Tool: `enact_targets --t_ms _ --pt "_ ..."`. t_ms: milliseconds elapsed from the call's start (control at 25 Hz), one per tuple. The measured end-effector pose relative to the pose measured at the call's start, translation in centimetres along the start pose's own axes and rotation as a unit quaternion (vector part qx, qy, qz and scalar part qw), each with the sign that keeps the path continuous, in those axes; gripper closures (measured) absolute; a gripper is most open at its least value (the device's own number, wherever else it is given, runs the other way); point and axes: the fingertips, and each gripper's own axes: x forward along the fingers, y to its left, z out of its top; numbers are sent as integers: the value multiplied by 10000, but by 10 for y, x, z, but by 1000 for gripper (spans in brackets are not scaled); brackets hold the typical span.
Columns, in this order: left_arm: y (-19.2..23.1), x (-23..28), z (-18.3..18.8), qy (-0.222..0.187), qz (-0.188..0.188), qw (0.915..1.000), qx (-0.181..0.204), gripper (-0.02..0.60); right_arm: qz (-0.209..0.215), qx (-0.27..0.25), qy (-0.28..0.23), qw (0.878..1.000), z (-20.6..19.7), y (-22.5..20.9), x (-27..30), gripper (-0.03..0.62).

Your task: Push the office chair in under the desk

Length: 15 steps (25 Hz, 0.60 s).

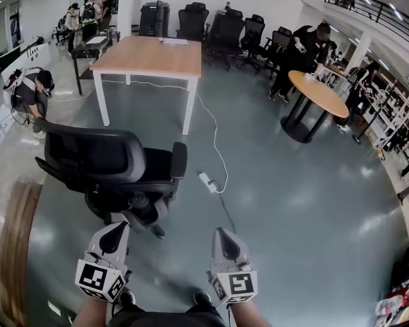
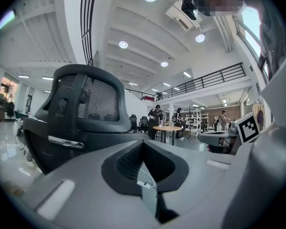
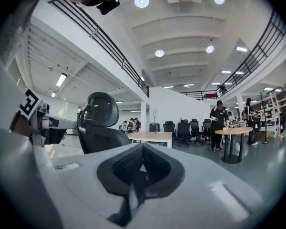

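Left tongs [image 1: 116, 229] closed, empty; right tongs [image 1: 221, 234] closed, empty; both held low near office chair [image 1: 112, 161]; chair on floor [image 1: 293, 203], backrest toward tongs, well apart from wooden counter [image 1: 153, 54] beyond.

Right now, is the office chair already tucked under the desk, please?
Out. The chair stands on open floor, apart from the desk beyond it.

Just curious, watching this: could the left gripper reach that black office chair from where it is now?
Probably yes. The left gripper, shut and empty, points at the office chair just ahead, with only bare floor between them. The power strip lies off to the right, out of the way.
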Motion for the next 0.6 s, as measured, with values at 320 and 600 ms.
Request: enact_targets --t_ms 320,600 --pt "103 -57 11 41 -117 9999 86 563 -291 199 -96 9993 11 103 28 603" --pt "170 -90 19 -127 -162 9998 87 563 -593 149 -161 9980 13 162 36 603"
